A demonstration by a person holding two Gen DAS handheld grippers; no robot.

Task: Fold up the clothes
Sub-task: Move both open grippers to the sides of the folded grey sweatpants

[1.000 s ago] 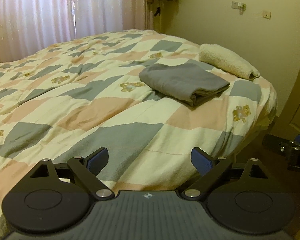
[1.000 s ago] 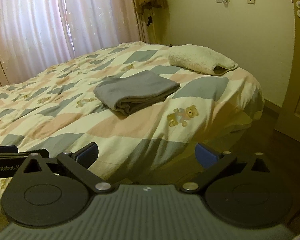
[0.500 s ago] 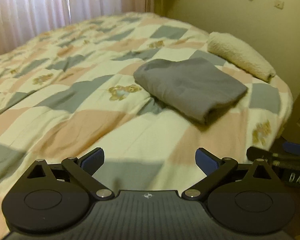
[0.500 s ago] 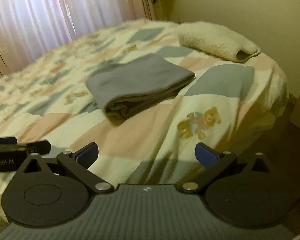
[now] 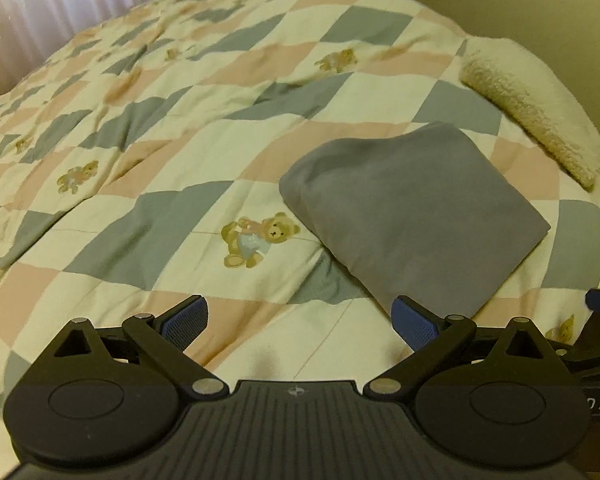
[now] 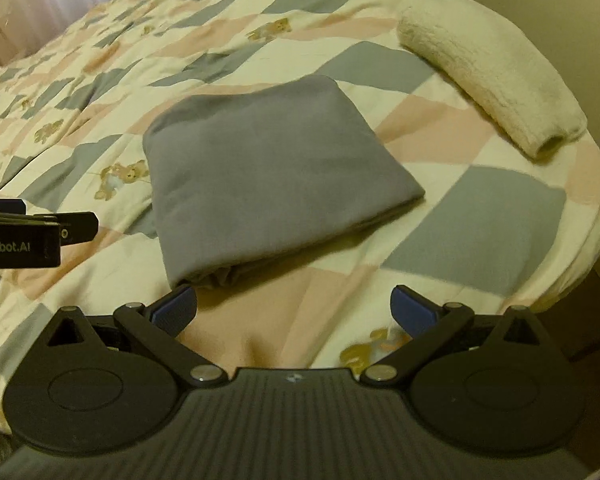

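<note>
A folded grey garment (image 5: 412, 208) lies on the checked bed quilt (image 5: 172, 128), near the bed's right end; it also shows in the right wrist view (image 6: 268, 168). My left gripper (image 5: 300, 322) is open and empty, low over the quilt just in front of the garment's near left corner. My right gripper (image 6: 294, 308) is open and empty, just in front of the garment's near edge, where the folded layers show. The left gripper's body (image 6: 32, 236) shows at the left edge of the right wrist view.
A rolled cream fleece blanket (image 6: 492, 64) lies behind the garment by the bed's right edge, also seen in the left wrist view (image 5: 536, 108). The quilt drops off at the right (image 6: 596, 216). Curtains (image 5: 48, 8) hang at the far left.
Both grippers have moved forward and down toward the grey garment, which now looks much larger and closer. Both stay open. The garment has not moved.
</note>
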